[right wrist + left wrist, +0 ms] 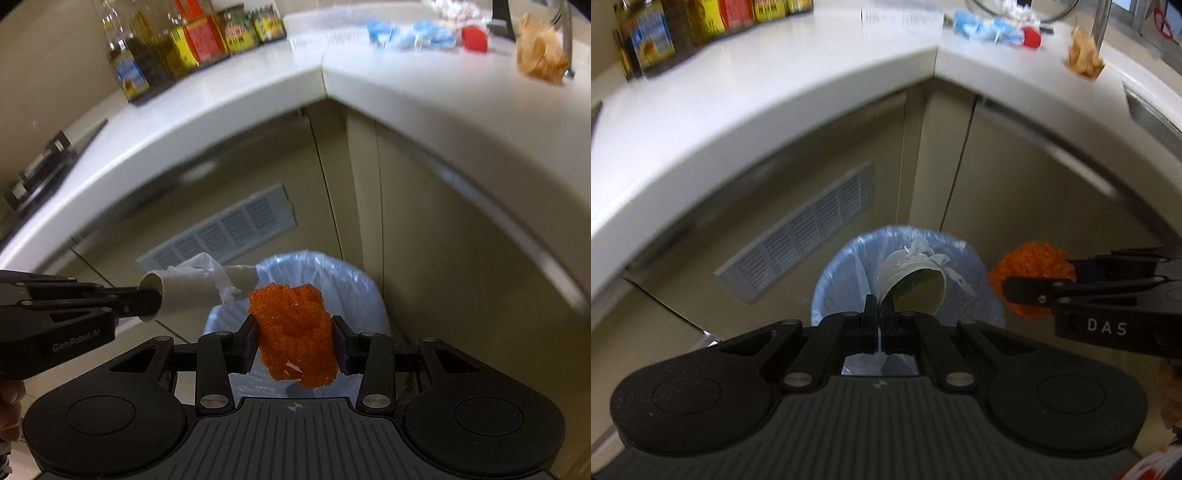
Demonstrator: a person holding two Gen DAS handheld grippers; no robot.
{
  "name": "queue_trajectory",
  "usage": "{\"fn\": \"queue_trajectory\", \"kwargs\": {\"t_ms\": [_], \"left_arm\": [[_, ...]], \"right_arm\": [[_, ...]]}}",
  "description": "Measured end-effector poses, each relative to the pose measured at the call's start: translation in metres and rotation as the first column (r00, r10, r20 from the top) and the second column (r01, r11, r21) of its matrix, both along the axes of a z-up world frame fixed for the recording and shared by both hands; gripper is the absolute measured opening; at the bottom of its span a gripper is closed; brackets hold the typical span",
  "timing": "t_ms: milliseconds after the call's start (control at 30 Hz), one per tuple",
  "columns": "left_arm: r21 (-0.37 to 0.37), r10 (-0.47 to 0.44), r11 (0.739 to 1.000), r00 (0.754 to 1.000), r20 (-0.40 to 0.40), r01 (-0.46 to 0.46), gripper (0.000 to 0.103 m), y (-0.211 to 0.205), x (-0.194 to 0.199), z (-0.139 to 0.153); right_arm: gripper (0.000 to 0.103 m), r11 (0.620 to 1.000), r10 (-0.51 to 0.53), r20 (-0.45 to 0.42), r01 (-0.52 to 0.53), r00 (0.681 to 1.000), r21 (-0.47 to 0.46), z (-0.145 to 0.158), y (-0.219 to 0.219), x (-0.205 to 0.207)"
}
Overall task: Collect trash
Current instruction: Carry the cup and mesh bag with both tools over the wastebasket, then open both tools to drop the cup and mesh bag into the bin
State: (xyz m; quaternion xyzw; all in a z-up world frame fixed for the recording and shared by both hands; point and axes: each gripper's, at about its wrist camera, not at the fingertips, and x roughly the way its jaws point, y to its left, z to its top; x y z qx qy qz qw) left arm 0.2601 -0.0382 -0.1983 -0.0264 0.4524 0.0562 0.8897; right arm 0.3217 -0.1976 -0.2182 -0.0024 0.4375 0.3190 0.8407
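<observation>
Bin [365,291] with pale blue liner, on floor below desk [775,92]; contents hidden. Left claw [879,301] pinching cardboard tube [912,288] above bin. Right claw [295,332] pinching orange mesh wad [295,332] above bin.

Right hand-held gripper [295,338] clamping orange mesh wad [295,332] above lined bin [354,280], left hand-held gripper [151,301] pinching cardboard tube [195,291]

Cardboard tube [192,291], pale, white tissue scrap clinging, lies near level at centre left of right wrist view, one open end pinched. Orange mesh wad [295,339], crumpled, clamped lower centre. Both hang over bin [365,288], blue liner, lower centre.
</observation>
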Motion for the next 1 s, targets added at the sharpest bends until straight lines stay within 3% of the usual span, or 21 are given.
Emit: {"fn": "queue_trajectory", "kwargs": {"t_ms": [300, 500, 733, 900, 1000], "left_arm": [[-0.034, -0.004, 0.999, 0.993, -0.118, 0.000, 0.002, 0.014, 0.030, -0.066], [-0.059, -0.008, 0.998, 0.983, -0.186, -0.003, 0.002, 0.025, 0.053, -0.104], [-0.093, -0.014, 0.996, 0.972, -0.233, -0.008, 0.005, 0.034, 0.070, -0.120], [-0.112, -0.020, 0.994, 0.973, -0.230, -0.006, 0.016, 0.037, 0.071, -0.118], [-0.119, -0.017, 0.993, 0.975, -0.223, -0.010, 0.016, 0.040, 0.066, -0.113]], "right_arm": [[0.041, 0.999, 0.015, -0.041, -0.016, 0.999, -0.040, -0.060, 0.018, 0.022], [0.041, 0.998, 0.004, -0.069, -0.008, 0.998, -0.061, -0.082, 0.030, 0.034], [0.041, 0.997, -0.007, -0.089, 0.000, 0.996, -0.076, -0.093, 0.043, 0.045], [0.041, 0.997, -0.023, -0.094, 0.015, 0.995, -0.082, -0.093, 0.043, 0.048], [0.041, 0.996, -0.030, -0.098, 0.021, 0.995, -0.088, -0.093, 0.043, 0.048]]}}
